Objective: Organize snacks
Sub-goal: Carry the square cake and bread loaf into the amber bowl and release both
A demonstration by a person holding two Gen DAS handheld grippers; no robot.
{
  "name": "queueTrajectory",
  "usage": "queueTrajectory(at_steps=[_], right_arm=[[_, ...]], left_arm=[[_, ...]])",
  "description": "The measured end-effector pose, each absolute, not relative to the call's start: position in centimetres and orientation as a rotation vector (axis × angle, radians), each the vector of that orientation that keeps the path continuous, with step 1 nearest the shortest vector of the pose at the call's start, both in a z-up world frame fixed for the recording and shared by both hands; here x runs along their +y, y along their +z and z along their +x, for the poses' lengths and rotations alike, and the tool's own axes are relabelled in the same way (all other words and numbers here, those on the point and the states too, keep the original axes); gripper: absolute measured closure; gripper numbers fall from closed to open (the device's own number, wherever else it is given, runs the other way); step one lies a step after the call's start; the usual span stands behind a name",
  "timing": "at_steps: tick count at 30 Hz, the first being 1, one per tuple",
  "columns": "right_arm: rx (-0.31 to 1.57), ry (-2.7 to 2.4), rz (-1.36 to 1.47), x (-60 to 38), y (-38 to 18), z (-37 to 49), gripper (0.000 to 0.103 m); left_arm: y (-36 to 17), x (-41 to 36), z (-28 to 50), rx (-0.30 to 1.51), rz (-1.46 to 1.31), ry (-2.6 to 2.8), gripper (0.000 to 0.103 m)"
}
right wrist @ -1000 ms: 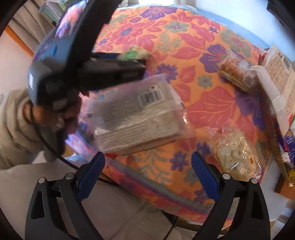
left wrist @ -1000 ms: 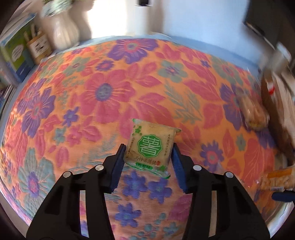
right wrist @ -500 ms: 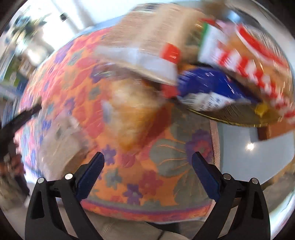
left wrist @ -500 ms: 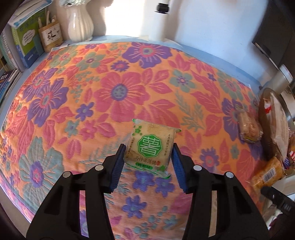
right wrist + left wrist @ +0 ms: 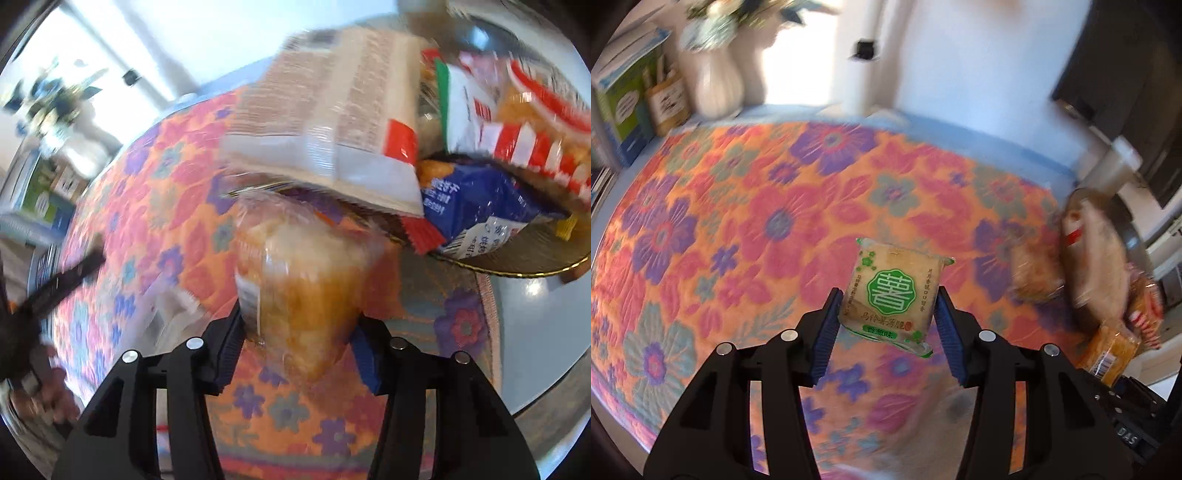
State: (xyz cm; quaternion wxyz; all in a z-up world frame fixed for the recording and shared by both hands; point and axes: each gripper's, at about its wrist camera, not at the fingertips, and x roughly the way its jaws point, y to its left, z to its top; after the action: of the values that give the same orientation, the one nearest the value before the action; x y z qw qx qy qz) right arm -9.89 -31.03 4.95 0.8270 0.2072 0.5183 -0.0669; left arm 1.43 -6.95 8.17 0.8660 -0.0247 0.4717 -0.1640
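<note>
Both grippers grasp snacks
Left gripper (image 5: 886, 325) jaws clench the green-labelled packet (image 5: 892, 293); right gripper (image 5: 297, 349) jaws just closed on a clear-wrapped snack (image 5: 299, 280) beside the basket (image 5: 517, 258).

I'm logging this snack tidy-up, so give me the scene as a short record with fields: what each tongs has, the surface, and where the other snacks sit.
left tongs: shut on green-label snack packet, lifted
right tongs: jaws just closed around clear-wrapped pastry
surface: floral tablecloth
tray: piled with snack bags, beside pastry
background: white vase, books
</note>
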Motion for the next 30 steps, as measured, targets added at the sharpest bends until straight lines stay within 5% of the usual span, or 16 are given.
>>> queueTrajectory(at_steps=[11,25,28,30], right_arm=[[0.814,-0.420,0.524,-38.7,16.2,-11.4,0.053],[0.774,-0.675,0.653,-47.2,18.1,-13.5,0.052],[0.773,-0.679,0.636,-48.0,18.5,-13.3,0.052],[0.775,-0.681,0.625,-48.3,18.7,-12.8,0.052]], left_arm=[[16.0,-19.5,1.9,0.902,-0.091,-0.710,0.053],[18.5,-29.6,-0.7,0.875,0.088,-0.896,0.052],[17.9,-29.9,-0.4,0.918,0.105,-0.886,0.045],[17.5,-29.5,-0.3,0.953,0.092,-0.903,0.025]])
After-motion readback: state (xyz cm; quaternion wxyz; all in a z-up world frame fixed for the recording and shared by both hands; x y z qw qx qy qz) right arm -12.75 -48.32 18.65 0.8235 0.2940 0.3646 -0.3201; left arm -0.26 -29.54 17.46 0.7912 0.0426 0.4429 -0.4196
